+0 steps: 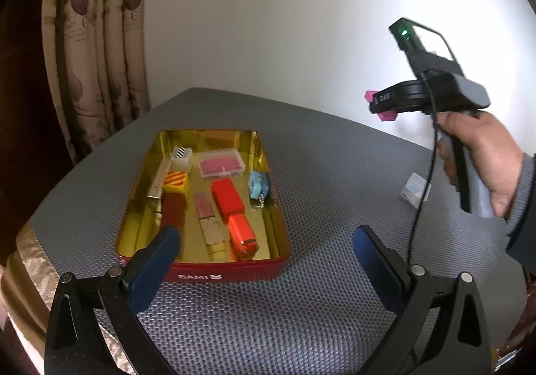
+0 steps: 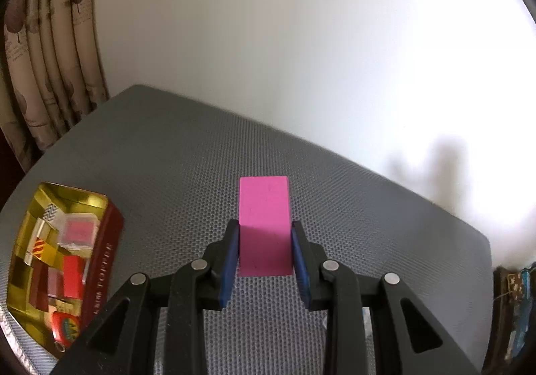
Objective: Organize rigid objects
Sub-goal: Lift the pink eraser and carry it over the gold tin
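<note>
My right gripper [image 2: 265,234] is shut on a pink block [image 2: 264,207], held above the grey mat; both blue pads press its sides. Seen from the left wrist, that gripper [image 1: 380,105] hangs high at the right in a person's hand [image 1: 482,153], the pink block [image 1: 385,116] showing at its tip. My left gripper [image 1: 266,242] stands open and holds nothing, just in front of the red tin [image 1: 217,269] with a gold inside. The tin [image 2: 100,261] holds several small items: a red stapler [image 1: 243,234], a red box [image 1: 226,199], a clear pink case [image 1: 220,164], a striped yellow block [image 1: 176,182].
A small white and blue packet [image 1: 415,190] lies on the grey mat [image 1: 335,174] at the right. A patterned curtain [image 1: 97,56] hangs behind the table's left corner. A white wall is behind. The table's edge with a cloth [image 1: 33,271] is at the near left.
</note>
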Demonstrator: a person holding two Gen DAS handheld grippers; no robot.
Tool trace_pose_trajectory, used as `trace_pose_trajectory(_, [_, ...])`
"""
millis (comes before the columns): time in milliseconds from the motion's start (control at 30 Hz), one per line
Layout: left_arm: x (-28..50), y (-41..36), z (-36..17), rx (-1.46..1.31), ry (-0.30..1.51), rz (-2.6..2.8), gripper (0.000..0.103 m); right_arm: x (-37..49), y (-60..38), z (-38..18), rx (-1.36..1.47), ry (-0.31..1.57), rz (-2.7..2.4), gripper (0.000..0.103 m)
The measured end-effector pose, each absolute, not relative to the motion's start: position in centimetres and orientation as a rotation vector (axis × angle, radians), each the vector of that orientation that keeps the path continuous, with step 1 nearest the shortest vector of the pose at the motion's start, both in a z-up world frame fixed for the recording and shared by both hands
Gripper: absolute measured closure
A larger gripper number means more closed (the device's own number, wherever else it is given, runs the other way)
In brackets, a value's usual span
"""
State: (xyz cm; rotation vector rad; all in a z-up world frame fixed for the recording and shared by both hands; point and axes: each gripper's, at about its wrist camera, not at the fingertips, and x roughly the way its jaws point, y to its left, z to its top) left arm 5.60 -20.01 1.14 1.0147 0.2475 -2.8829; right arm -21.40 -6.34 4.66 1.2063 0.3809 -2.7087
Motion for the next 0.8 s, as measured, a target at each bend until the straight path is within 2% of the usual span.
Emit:
trace_pose_trajectory(100, [6.2, -20.4, 1.4, 0.989, 0.252, -2.873, 0.001, -21.1, -9.3, 6.2, 1.17, 0.376, -2.725, 0.073])
trace_pose_trajectory(367, [8.1, -21.5, 2.2, 0.926, 0.258, -2.848, 0.001, -16.5, -5.3, 10.7, 1.096, 0.377, -2.726, 0.073])
trace_pose_trajectory(800, [8.9, -22.3, 2.5, 0.881, 0.277, -2.816, 0.001, -12.9, -7.2, 15.0, 0.989, 0.387, -2.67, 0.073])
